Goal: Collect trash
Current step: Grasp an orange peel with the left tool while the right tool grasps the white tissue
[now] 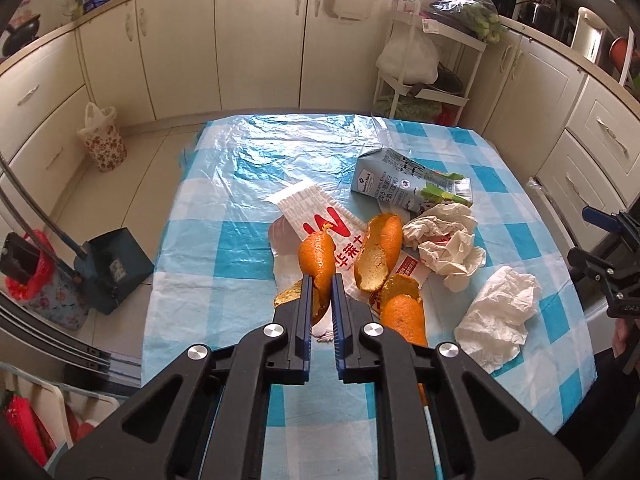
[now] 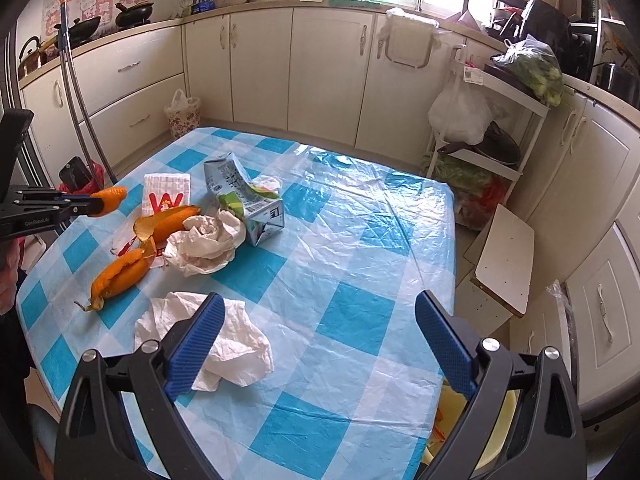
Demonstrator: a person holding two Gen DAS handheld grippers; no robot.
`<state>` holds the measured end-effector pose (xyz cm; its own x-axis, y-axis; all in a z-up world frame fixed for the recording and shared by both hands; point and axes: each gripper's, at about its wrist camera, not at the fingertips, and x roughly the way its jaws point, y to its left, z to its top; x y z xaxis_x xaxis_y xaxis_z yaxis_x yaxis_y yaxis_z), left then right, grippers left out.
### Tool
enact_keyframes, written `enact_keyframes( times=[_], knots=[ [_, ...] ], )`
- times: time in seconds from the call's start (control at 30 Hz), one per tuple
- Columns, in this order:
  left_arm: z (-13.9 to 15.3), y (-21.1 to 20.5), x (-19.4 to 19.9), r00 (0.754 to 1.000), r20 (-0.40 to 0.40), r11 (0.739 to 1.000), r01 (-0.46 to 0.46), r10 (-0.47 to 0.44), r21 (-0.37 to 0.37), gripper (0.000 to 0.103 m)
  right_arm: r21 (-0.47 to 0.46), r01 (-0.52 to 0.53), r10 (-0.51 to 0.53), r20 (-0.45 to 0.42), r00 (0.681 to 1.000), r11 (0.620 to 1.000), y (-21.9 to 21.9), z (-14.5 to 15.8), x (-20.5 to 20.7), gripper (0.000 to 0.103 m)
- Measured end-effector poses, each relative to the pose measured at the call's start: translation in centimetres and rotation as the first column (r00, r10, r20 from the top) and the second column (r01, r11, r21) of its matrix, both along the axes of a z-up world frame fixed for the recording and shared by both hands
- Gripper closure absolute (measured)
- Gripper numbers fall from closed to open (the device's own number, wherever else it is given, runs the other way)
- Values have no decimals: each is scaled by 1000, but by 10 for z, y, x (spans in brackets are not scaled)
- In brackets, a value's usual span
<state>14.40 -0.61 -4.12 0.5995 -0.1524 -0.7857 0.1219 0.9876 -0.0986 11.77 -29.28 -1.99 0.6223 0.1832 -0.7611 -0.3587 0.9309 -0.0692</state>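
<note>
The left fingers (image 1: 320, 292), black arms tipped with blue ribbed pads, are clamped on a curled piece of orange peel (image 1: 317, 258), which sticks up from between the tips above the table (image 1: 248, 168) with its blue-and-white checked plastic cover. In the left wrist view the rest of the rubbish lies just beyond and to the right of them: a white paper wrapper with a red W and red lettering (image 1: 320, 216), a second long orange peel strip showing its pale inner side (image 1: 378, 252), and a third orange peel piece (image 1: 402, 308) close by the right-hand finger arm. Behind these lies a squashed grey-blue milk carton on its side (image 1: 404, 182); a crumpled off-white paper wad (image 1: 446, 240) touches its near end, and a flatter crumpled white tissue (image 1: 496, 312) lies apart toward the table's right edge. On the floor to the left stands a dark blue dustpan (image 1: 112, 268).

In the right wrist view the right fingers (image 2: 320, 342) stand wide apart with nothing between them, above the table's near side. The white tissue (image 2: 236, 344) lies partly under the left-hand blue pad; whether the pad touches it cannot be told. Farther back lie the paper wad (image 2: 204, 244), the milk carton (image 2: 244, 196), the wrapper (image 2: 166, 196) and two peel pieces on the cover (image 2: 120, 272). At the left edge the other tool holds its peel (image 2: 110, 200) clear above the table.
</note>
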Motion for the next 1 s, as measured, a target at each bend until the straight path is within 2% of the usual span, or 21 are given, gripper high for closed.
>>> enact_keyframes(
  times=[0.33,0.57,0.83,0.9,0.93,1.0],
  knots=[
    [1,-3,-10,1000,-10,1000,2,-2,-30,94,5,-153,152,-149,977,988,33,-29,-5,11],
    [1,-11,-12,1000,-4,999,24,-24,-37,93,15,-219,217,-212,953,976,56,-46,-6,11],
    [2,-12,-10,1000,0,998,28,-28,-49,93,-53,-274,252,-261,932,960,77,-69,-8,11],
    [2,-12,-10,1000,3,998,29,-29,-50,93,-20,-265,251,-268,930,964,74,-68,-5,24],
    [3,-12,-10,1000,5,998,30,-29,-50,93,-3,-254,243,-272,931,967,71,-67,-4,27],
    [3,-13,-10,999,9,998,31,-30,-52,93,10,-232,226,-270,936,973,65,-64,-1,47]
  ],
)
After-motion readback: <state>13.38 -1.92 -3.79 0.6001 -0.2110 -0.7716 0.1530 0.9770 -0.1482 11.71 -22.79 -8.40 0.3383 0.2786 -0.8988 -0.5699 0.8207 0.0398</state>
